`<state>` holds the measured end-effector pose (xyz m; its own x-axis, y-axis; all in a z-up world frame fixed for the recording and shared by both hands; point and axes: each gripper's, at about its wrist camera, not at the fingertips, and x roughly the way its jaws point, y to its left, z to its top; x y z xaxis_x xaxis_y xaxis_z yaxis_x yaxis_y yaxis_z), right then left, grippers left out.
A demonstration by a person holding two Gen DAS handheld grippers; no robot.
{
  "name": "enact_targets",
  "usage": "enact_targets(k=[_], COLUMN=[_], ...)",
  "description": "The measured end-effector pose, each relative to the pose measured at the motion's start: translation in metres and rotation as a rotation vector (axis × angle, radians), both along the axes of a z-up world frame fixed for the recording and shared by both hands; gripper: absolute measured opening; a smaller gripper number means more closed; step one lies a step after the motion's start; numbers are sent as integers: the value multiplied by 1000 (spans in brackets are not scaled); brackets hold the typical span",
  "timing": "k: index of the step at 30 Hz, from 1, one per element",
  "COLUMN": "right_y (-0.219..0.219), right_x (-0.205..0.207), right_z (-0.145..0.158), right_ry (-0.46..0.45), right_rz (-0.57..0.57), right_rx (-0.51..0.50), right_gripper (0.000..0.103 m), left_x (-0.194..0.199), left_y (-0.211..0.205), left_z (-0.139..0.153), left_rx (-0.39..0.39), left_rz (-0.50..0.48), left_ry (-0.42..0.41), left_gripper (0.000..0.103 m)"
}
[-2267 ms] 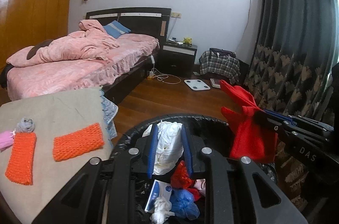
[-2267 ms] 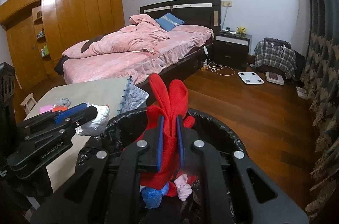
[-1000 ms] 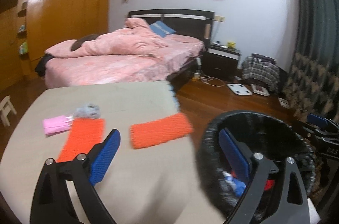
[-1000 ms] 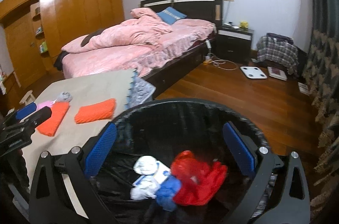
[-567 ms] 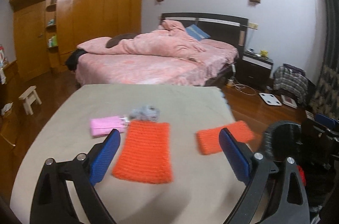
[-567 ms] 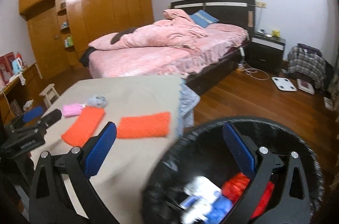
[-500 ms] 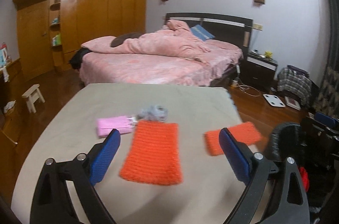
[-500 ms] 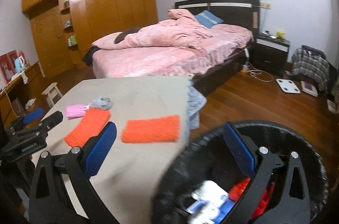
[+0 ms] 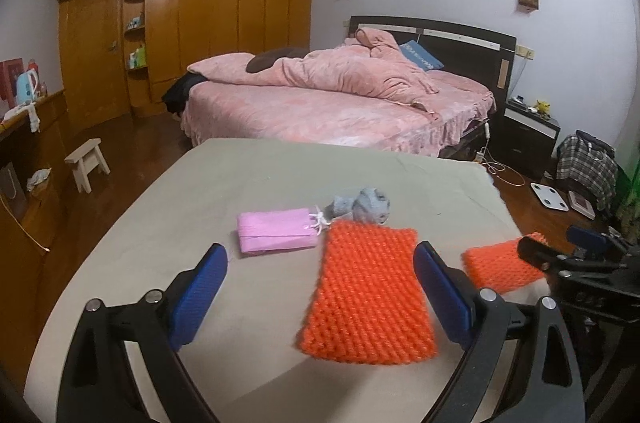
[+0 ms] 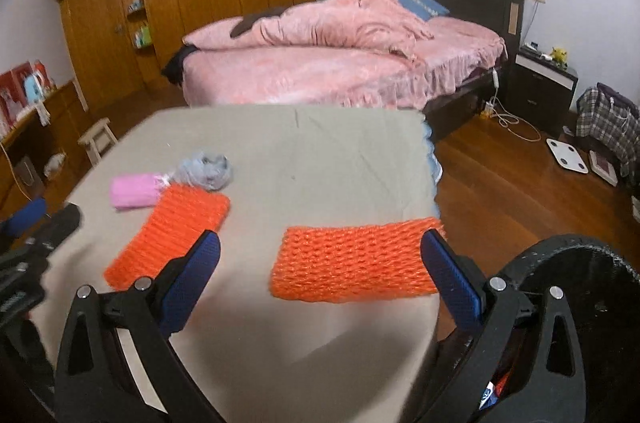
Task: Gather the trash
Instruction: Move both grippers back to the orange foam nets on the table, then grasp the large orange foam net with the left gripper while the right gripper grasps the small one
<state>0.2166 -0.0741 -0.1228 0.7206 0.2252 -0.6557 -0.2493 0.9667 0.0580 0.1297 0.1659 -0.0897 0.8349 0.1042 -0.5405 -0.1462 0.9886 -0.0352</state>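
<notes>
Left gripper and right gripper, both with jaws released and holding nothing, above a beige tabletop. Each frames one orange foam net: the left net lies just beside a pink packet and a grey wad; the right net lies near the tabletop's edge. A black-lined trash bin stands beside that edge, with scraps of trash partly visible inside.
</notes>
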Motion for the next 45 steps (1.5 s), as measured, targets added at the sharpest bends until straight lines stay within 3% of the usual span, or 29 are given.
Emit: enact_targets(k=[20, 26, 41, 45], right_y=[9, 13, 18, 21], right_x=[38, 38, 33, 32], right_z=[-54, -58, -54, -52], right_ry=[151, 159, 148, 145], right_rz=[-65, -38, 40, 66], right_rx=[-74, -89, -38, -23], right_gripper=[97, 80, 25, 20], left_x=[31, 39, 51, 55], left_y=[-2, -6, -5, -5], left_z=[-37, -47, -60, -65], left_rx=[5, 3, -26, -53], left_rz=[-25, -45, -60, -87], left_ry=[105, 150, 231, 269], left_gripper=[92, 88, 81, 62])
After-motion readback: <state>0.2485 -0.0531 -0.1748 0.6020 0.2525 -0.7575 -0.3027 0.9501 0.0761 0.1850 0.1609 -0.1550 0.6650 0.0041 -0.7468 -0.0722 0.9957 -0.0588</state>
